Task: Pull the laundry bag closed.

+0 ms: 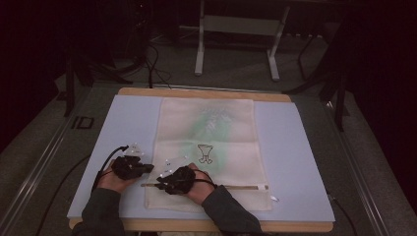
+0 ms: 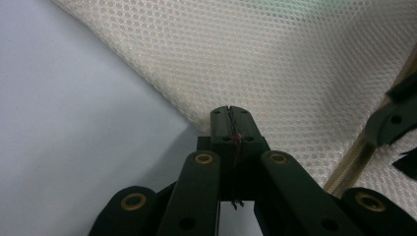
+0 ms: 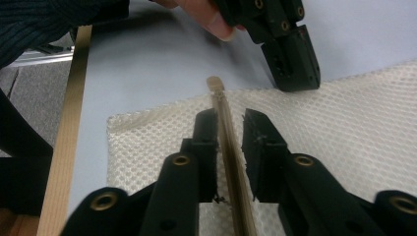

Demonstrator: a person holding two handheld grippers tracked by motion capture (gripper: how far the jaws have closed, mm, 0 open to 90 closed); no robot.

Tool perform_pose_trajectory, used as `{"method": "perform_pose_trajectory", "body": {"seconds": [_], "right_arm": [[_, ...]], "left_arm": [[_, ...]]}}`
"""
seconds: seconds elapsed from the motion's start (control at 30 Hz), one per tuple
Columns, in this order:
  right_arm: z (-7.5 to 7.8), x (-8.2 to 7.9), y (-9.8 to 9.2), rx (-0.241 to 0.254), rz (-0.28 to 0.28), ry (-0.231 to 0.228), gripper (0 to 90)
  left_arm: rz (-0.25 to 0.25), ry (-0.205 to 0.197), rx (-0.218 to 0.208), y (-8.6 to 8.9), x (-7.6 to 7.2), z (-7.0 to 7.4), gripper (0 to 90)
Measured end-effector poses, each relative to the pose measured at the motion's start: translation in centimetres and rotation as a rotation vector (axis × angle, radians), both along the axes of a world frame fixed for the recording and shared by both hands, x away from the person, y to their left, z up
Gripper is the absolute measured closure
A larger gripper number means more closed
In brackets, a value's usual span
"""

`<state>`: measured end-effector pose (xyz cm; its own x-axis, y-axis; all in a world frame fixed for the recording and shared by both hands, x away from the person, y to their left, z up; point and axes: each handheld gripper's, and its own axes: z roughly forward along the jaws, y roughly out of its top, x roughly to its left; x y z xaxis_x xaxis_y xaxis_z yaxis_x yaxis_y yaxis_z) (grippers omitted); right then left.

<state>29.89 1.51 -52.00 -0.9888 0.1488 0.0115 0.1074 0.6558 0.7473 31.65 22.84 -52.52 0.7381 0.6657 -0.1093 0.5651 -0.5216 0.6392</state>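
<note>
While the left gripper (image 2: pixel 229 115) has its fingers together, pinching the mesh bag's (image 1: pixel 231 147) near-left edge on the desk (image 1: pixel 305 147), the right gripper (image 3: pixel 229 132) straddles the zipper (image 3: pixel 226 128), fingers slightly apart, not visibly clamped. Its long axis runs straight between them (cream honeycomb mesh, tan tape).

Wooden table (image 1: pixel 206 93) — pale blue mat (image 1: pixel 295 157), white mesh bag (image 1: pixel 231 142) flat on top
</note>
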Motion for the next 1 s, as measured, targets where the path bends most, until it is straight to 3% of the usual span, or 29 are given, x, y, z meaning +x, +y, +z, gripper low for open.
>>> {"method": "perform_pose_trajectory", "body": {"seconds": [1.0], "right_arm": [[-0.9, 0.6, 4.5, -0.028, 0.023, 0.009, 77.8]], "left_arm": [[0.006, -0.001, -0.027, 0.3, 0.0, 0.1, 89.7]]}}
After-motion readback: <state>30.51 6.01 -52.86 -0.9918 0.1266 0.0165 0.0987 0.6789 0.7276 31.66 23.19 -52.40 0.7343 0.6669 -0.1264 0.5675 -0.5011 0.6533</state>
